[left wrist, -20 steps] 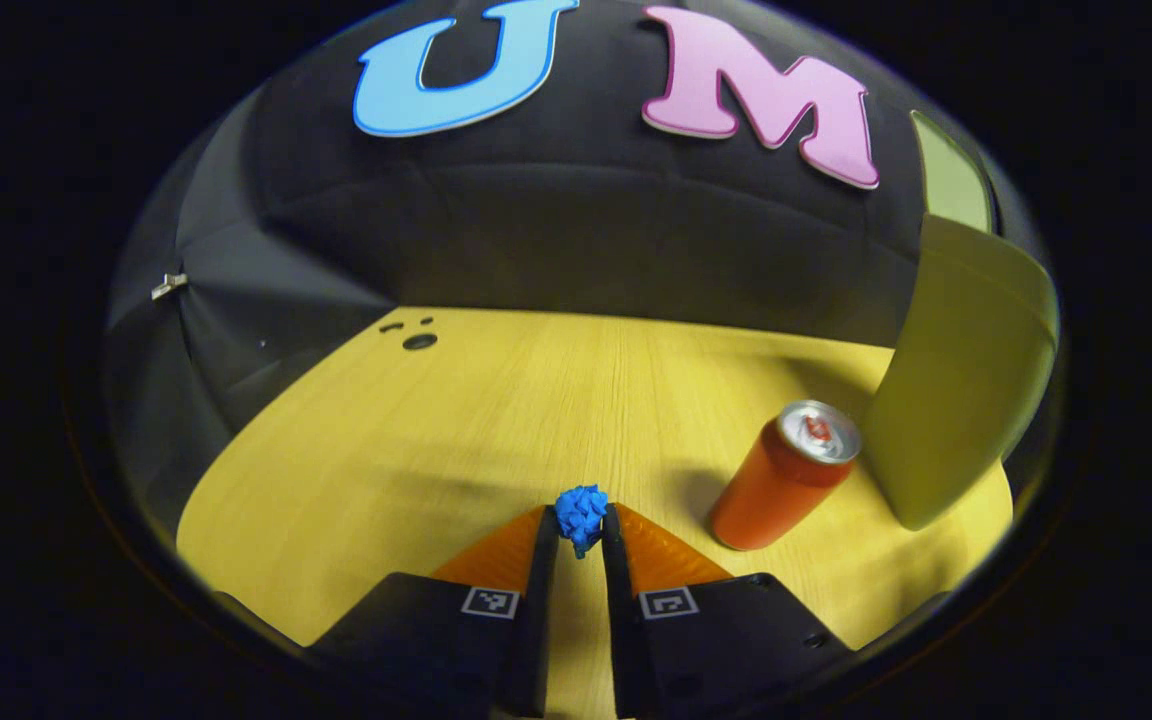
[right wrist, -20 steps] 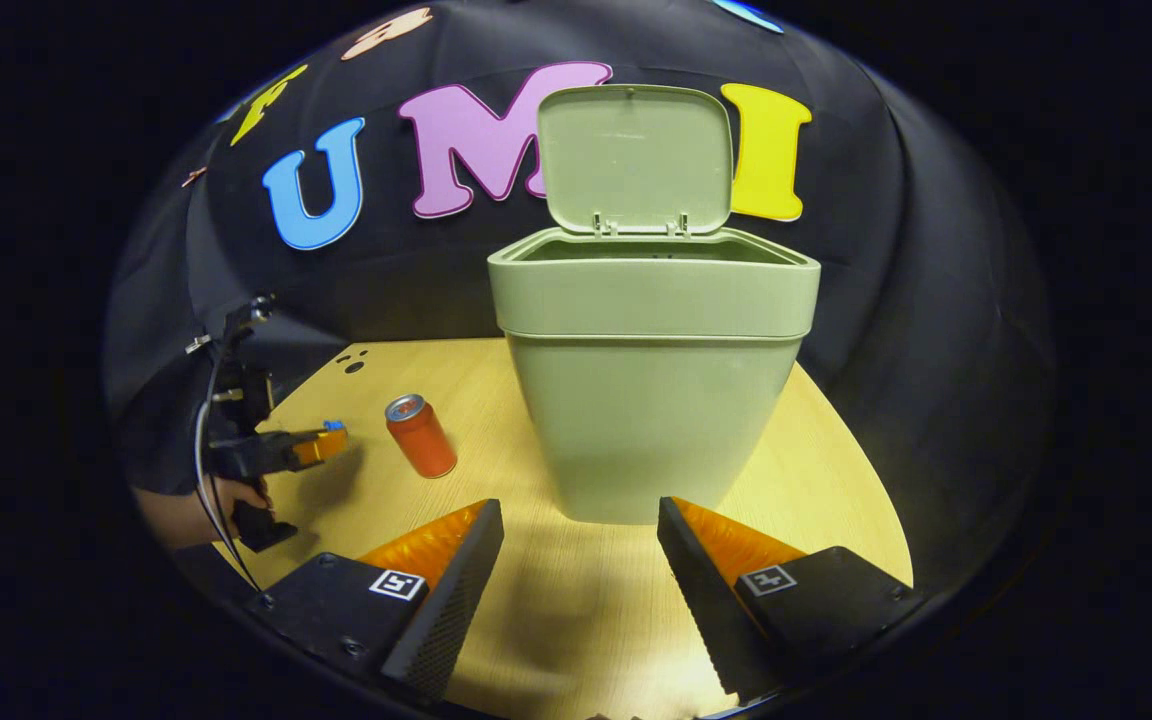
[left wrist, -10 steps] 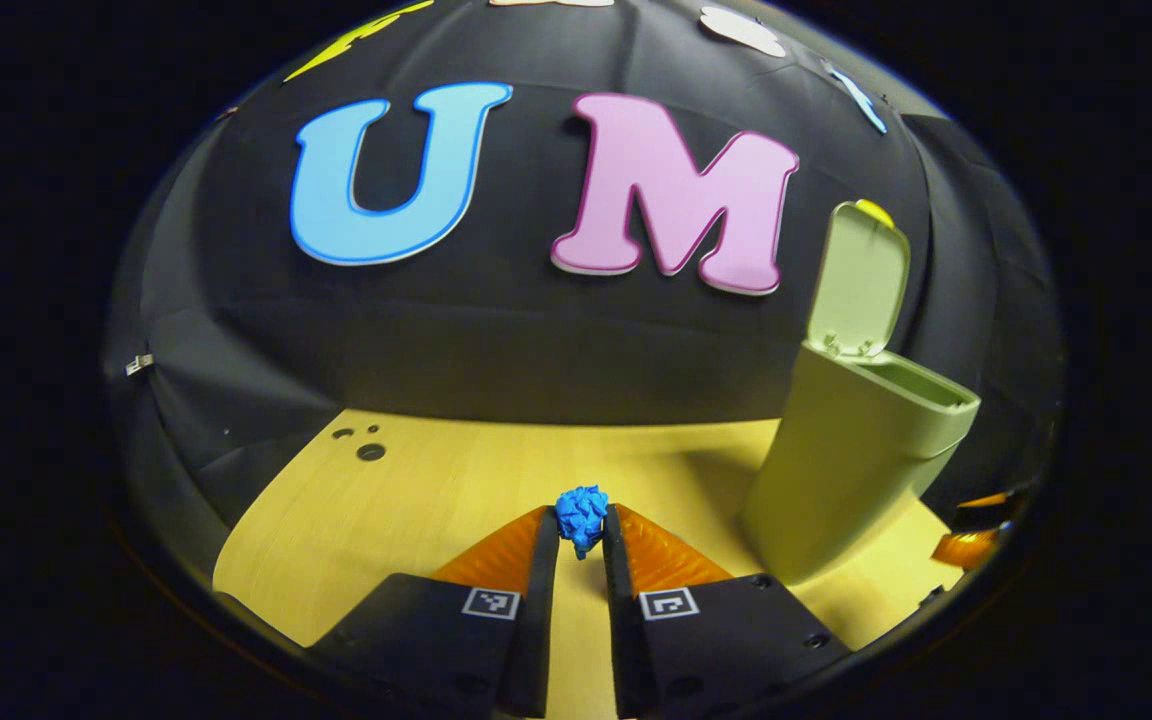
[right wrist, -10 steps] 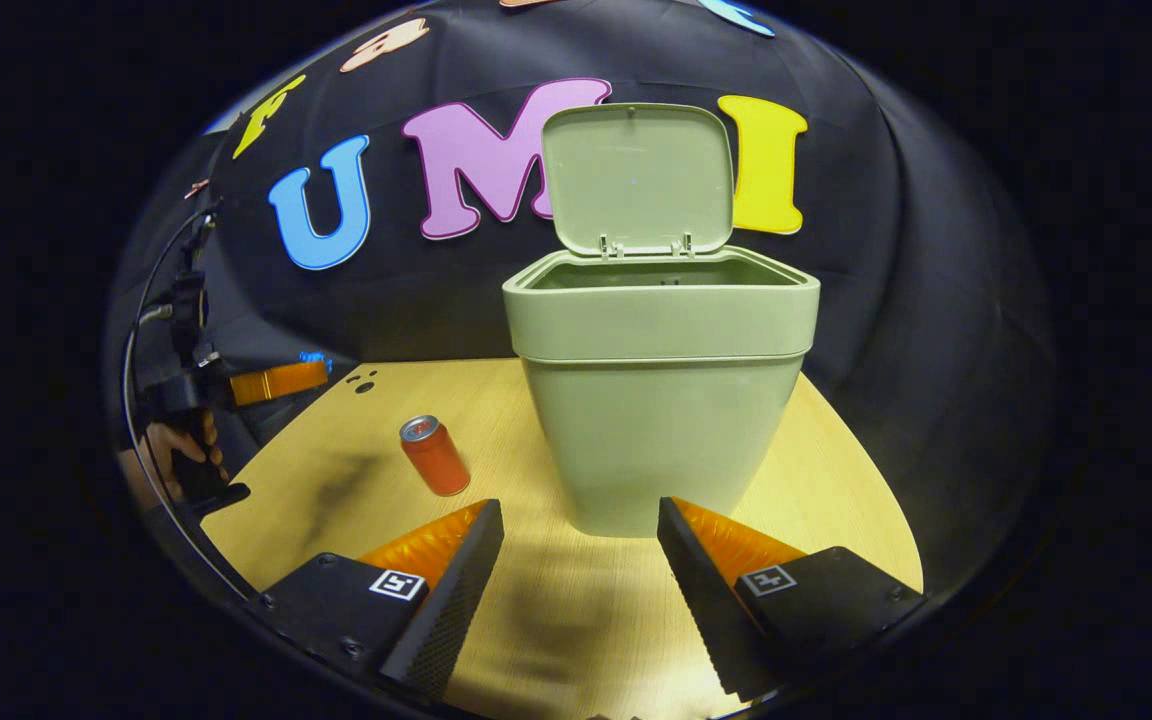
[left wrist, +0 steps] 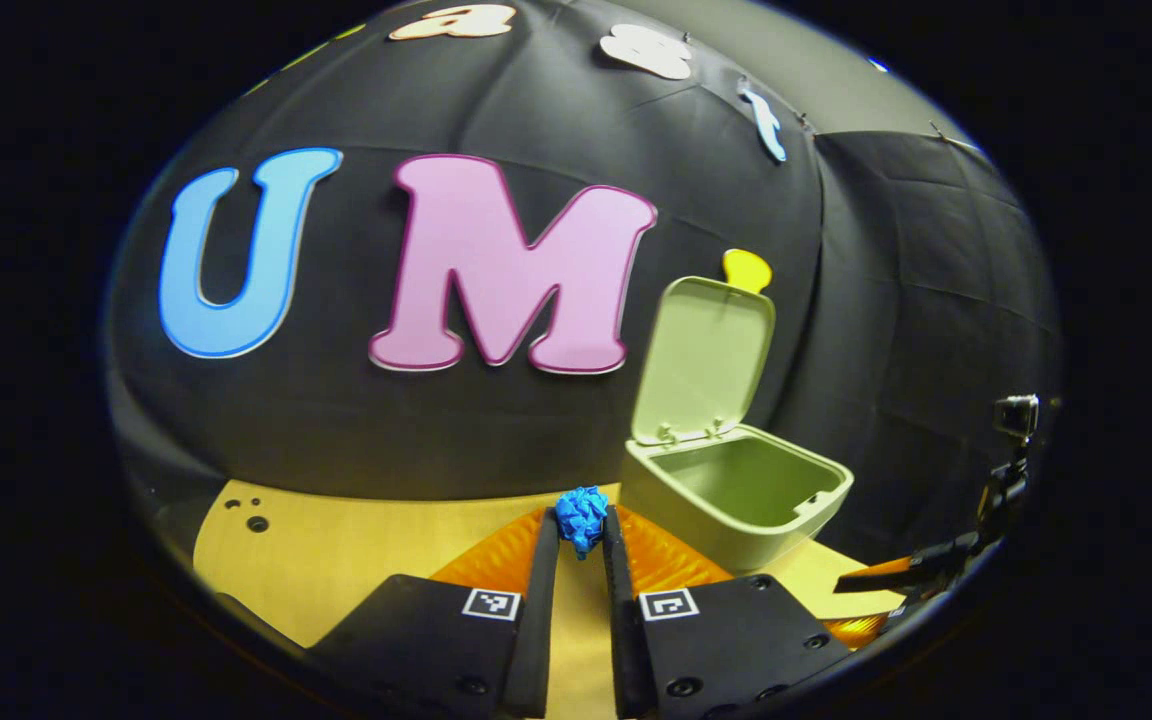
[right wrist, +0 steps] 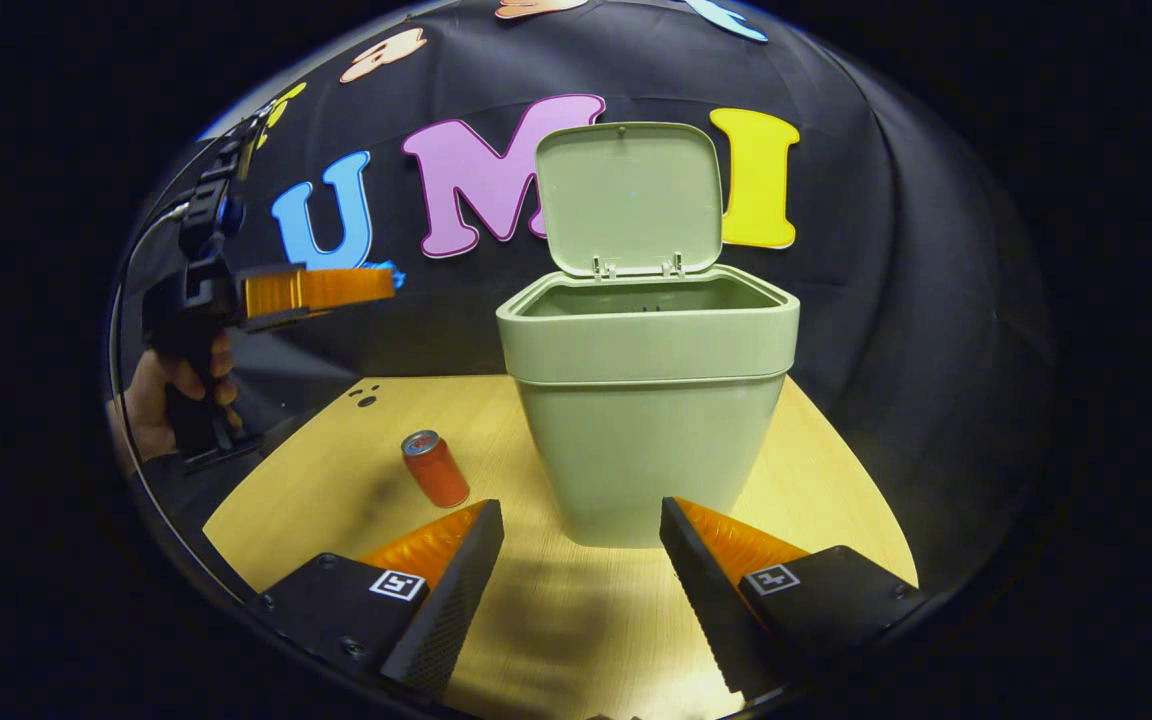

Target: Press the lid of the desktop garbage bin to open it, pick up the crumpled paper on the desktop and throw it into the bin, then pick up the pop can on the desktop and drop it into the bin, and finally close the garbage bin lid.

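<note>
Carrying the paper to the bin

Left claw point(left wrist: 581, 540) is closed on the paper point(left wrist: 581, 515), lifted clear of the counter point(right wrist: 576, 620). The bin point(left wrist: 736, 500), lid point(left wrist: 704, 360) up, sits at 2 o'clock of it. Centre the paper over the mouth before releasing. Right claw point(right wrist: 581, 570) stands wide open and empty; the can point(right wrist: 434, 468) stands at its 11 o'clock.

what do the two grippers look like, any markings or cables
Each gripper, left and right, has wedge-shaped fingers on black blocks, each block bearing a small square black-and-white marker. In the right gripper view the left gripper shows a black pistol-style handle and a thin looping cable.
</note>
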